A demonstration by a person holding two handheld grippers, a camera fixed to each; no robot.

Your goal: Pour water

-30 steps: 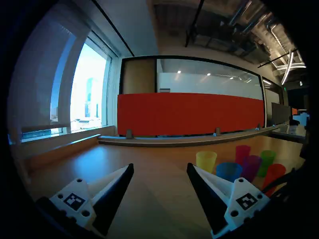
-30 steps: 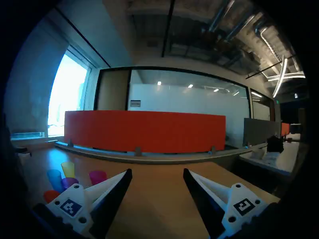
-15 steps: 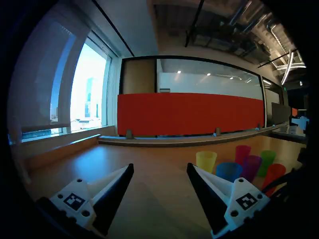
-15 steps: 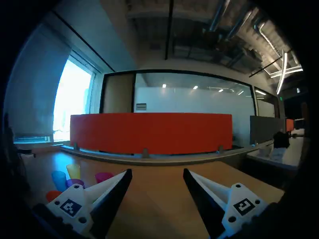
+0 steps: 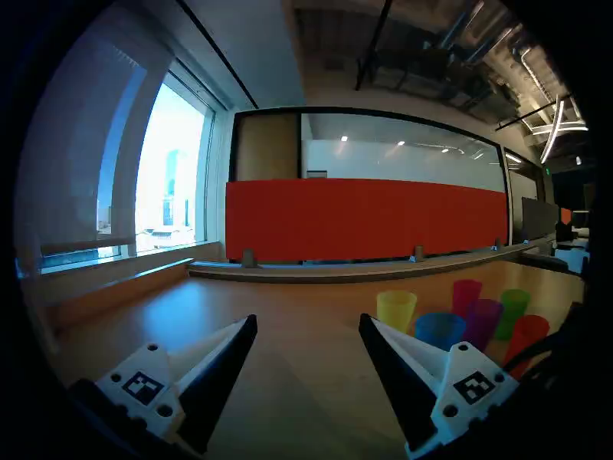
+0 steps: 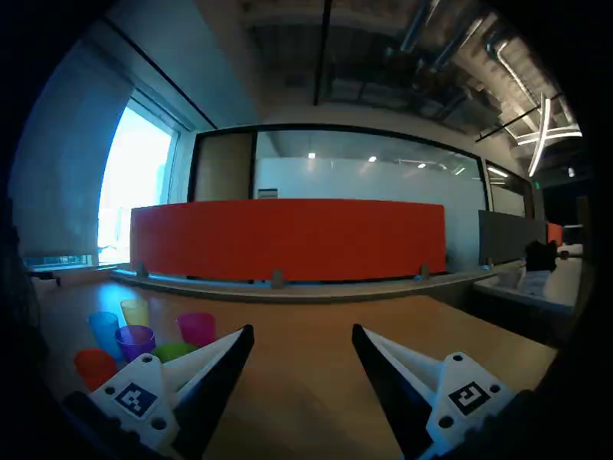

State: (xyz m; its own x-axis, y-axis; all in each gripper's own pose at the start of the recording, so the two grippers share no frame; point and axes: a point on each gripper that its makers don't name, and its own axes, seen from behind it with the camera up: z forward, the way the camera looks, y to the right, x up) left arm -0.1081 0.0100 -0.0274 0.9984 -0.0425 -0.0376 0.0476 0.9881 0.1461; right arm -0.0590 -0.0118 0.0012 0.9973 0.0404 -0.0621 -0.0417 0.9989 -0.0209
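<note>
Wooden surface (image 5: 230, 307) runs back to a long red partition (image 5: 368, 218), with a bright window (image 5: 172, 184) at the left of the frame.

Six plastic cups stand upright in a close cluster at the lower right of the left gripper view:
- yellow cup (image 5: 396, 309), nearest the centre of the frame;
- blue cup (image 5: 440, 330), just right of it;
- magenta cup (image 5: 466, 295) and purple cup (image 5: 484, 322) behind;
- green cup (image 5: 513, 310) and orange cup (image 5: 527, 337) at the outer edge.

The right-hand finger of the left gripper (image 5: 307, 318) covers the base of the blue cup. Whether any cup contains water cannot be told from this low angle.

In the right gripper view the same cluster sits at the lower left of the frame. There the left-hand finger of the right gripper (image 6: 303, 330) partly hides the green cup.

Jaws of both grippers stand wide apart, holding nothing. Each pair points over bare surface, beside the cluster and clear of it.
</note>
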